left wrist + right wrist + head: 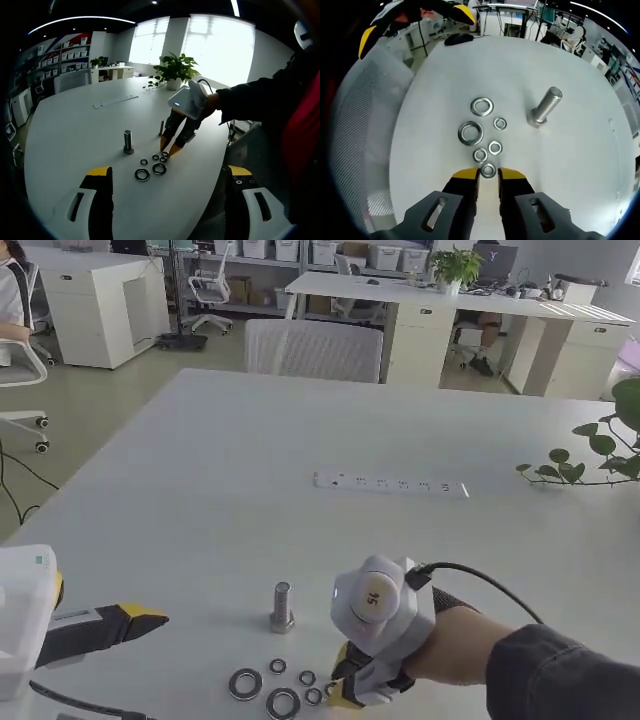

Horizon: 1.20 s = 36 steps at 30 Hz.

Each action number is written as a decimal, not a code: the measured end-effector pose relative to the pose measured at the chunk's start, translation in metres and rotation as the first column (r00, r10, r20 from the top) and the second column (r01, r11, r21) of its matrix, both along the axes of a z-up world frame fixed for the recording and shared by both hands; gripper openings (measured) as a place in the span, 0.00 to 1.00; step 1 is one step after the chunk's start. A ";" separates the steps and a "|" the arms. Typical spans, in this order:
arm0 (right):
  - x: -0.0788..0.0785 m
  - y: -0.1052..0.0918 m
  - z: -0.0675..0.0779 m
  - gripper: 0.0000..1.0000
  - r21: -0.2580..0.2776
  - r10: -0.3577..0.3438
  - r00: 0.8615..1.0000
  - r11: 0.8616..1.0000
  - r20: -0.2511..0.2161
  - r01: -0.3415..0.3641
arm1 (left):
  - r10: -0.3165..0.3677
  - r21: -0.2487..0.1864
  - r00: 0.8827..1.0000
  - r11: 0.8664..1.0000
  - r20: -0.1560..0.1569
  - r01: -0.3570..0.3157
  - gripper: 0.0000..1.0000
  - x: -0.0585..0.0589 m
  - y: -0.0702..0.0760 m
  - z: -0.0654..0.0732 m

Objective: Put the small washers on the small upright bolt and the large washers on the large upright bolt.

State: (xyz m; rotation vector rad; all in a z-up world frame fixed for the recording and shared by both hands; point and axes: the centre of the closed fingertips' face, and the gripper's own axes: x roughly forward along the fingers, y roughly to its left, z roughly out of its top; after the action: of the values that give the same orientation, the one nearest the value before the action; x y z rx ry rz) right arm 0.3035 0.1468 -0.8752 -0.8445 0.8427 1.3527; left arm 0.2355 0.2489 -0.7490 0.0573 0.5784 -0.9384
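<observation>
The large bolt stands upright on the white table. In front of it lie two large washers and several small washers. My right gripper points down at the table, its jaws drawn close around a small washer that lies flat. The small bolt stands just behind that gripper. My left gripper hovers open off to the left, with nothing between its jaws.
A white power strip lies mid-table beyond the bolts. Plant leaves reach in over the right edge. A grey chair stands at the far side. The near table edge runs close behind the washers.
</observation>
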 end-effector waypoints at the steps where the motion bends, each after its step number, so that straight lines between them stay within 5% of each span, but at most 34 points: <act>1: 0.000 0.000 0.000 0.16 -0.002 0.002 1.000 1.000 0.002 -0.002 | 0.000 0.000 1.000 1.000 0.000 0.000 0.93 0.000 0.000 0.000; 36: 0.002 -0.002 0.003 0.14 -0.006 0.011 1.000 1.000 0.017 -0.011 | -0.014 0.004 1.000 1.000 -0.005 0.014 0.93 0.002 -0.003 -0.002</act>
State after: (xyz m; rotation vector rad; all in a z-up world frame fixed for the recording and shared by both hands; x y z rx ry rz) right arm 0.3058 0.1446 -0.8718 -0.8655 0.8298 1.3516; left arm 0.2370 0.2462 -0.7505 0.0627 0.5847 -0.9513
